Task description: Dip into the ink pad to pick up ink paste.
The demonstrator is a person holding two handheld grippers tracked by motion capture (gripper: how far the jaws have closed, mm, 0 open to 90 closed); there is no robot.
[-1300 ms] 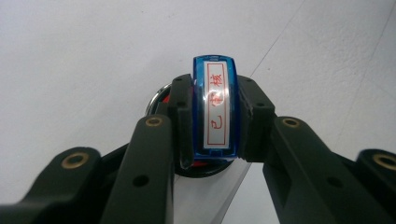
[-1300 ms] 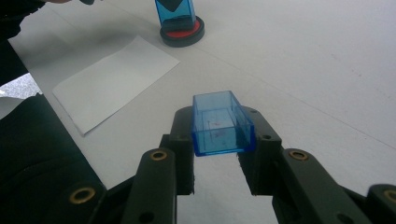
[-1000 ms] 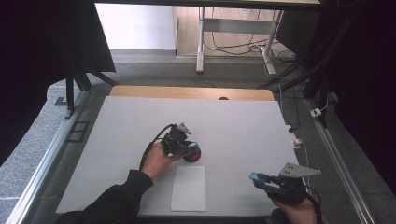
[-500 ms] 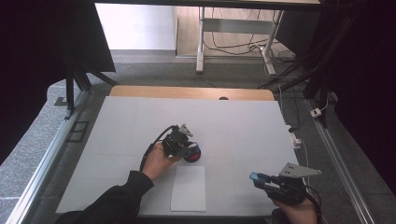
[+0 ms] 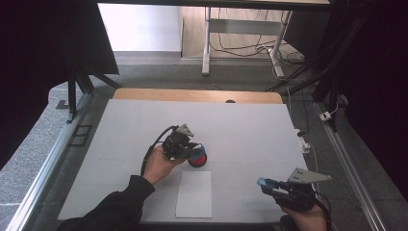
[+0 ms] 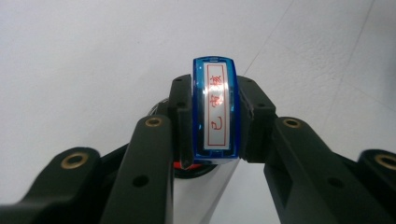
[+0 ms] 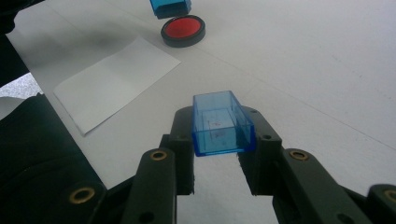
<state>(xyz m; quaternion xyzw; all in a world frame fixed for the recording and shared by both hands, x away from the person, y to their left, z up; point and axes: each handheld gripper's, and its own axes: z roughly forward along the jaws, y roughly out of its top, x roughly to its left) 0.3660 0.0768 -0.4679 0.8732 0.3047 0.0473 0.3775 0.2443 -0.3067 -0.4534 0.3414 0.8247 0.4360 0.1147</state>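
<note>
Ink pad (image 6: 194,167) was mostly hidden behind the stamp (image 6: 215,109) in the left gripper view; its red characters were too small to read. Stamp: blue clear body, white label, clamped in left gripper (image 5: 192,150), right above the red ink pad mid-bench (image 5: 250,120). Right gripper (image 7: 223,140) was clamped on the blue clear cap (image 7: 220,122), near bench's front right. White paper (image 5: 194,193) lay between.

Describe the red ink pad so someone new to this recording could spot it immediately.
On the white table, look near the middle, just beyond the far end of the sheet of paper. The ink pad sits there, directly beneath the blue stamp held in the left gripper. It is the one round thing: a black-rimmed dish with a red centre.
</note>
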